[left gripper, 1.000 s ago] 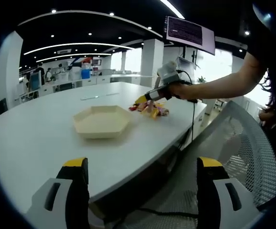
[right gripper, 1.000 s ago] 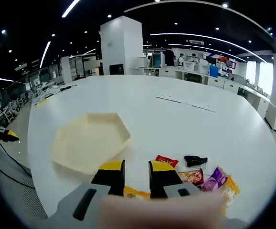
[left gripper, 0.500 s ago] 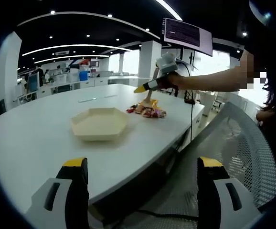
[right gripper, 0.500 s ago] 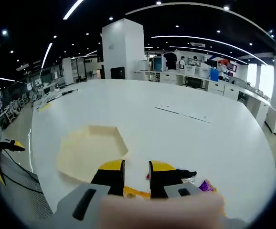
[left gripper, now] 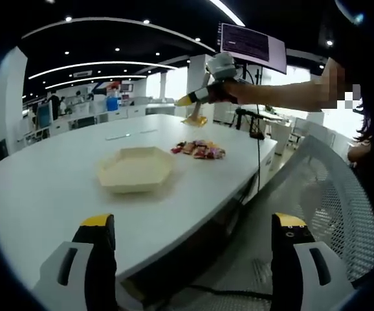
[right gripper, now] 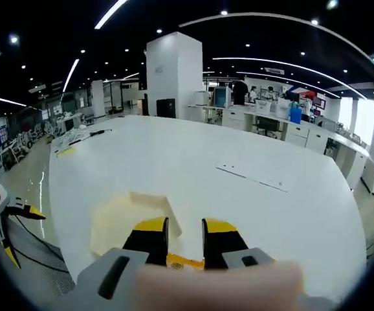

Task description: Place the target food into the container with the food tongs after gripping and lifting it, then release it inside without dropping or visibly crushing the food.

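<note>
The right gripper (right gripper: 185,241) holds a yellow packet (right gripper: 184,262) in narrow jaws above the tray (left gripper: 137,168). The left gripper (left gripper: 193,259) hangs off the tabletop (left gripper: 51,175) edge, jaws wide, empty

On the table (left gripper: 57,168), the hexagonal tray (left gripper: 137,168) sits near the front edge, with the pile of snack packets (left gripper: 198,149) just beside it toward the right-hand corner. The right gripper (left gripper: 188,100) hangs above that pile, a packet (left gripper: 195,119) between its jaws. Paper sheets (right gripper: 250,176) lie farther in, toward the table's far edge.

Bright ceiling strips, fisheye-warped edges
</note>
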Tool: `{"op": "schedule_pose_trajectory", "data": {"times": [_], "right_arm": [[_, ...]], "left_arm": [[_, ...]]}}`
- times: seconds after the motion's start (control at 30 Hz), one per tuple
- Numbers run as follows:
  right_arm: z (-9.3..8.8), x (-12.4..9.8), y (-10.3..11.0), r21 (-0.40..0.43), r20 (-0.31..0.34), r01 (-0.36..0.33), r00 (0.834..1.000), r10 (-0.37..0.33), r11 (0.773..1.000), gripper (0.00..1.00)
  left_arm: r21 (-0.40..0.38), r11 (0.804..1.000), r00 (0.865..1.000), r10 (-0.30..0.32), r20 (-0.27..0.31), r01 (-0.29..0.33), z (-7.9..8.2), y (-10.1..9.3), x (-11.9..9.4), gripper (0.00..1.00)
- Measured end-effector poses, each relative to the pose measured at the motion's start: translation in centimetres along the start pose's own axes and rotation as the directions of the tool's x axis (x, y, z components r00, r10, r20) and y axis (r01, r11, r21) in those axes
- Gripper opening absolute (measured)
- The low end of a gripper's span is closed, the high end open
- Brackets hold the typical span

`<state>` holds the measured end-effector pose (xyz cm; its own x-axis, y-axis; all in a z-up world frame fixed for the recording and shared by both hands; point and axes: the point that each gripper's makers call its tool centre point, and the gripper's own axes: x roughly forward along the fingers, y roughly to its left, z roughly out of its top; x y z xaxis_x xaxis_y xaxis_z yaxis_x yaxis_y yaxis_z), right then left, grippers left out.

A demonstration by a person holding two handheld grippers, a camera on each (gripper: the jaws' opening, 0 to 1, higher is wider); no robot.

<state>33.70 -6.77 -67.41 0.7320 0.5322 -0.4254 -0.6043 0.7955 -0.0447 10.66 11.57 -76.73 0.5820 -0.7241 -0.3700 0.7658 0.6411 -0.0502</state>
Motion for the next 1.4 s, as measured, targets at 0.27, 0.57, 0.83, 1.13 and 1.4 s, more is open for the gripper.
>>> {"op": "schedule_pose_trajectory", "data": {"times": [0.27, 0.57, 0.83, 1.13, 1.4], "right_arm": [[3.8, 0.9, 2.6, -0.069, 0.019, -0.044, 0.999, 0.046, 0.997, 0.19], [6.4, 2.9, 4.7, -0.112, 0.028, -0.099, 0.994, 0.102, 0.989, 0.20], [7.2, 3.9, 5.9, -0.131, 0.018, -0.127, 0.991, 0.130, 0.983, 0.20], [7.8, 4.7, 7.4, -0.147, 0.016, -0.150, 0.988, 0.154, 0.978, 0.19], [9.1, 6.1, 9.1, -0.149, 0.027, -0.179, 0.982, 0.185, 0.973, 0.20]], "left_arm": [[0.015, 1.000, 1.000, 0.000, -0.011, 0.000, -0.1, -0.1, 0.0, 0.97], [0.039, 0.999, 0.998, 0.033, -0.055, -0.031, -0.6, 0.6, 0.1, 0.96], [0.019, 0.999, 0.995, 0.049, -0.090, -0.047, -0.8, 0.8, -0.2, 0.96], [0.001, 0.998, 0.992, 0.069, -0.106, -0.069, -1.3, 0.9, 0.0, 0.95], [0.003, 0.997, 0.991, 0.077, -0.110, -0.077, -1.5, 1.0, 0.0, 0.94]]}}
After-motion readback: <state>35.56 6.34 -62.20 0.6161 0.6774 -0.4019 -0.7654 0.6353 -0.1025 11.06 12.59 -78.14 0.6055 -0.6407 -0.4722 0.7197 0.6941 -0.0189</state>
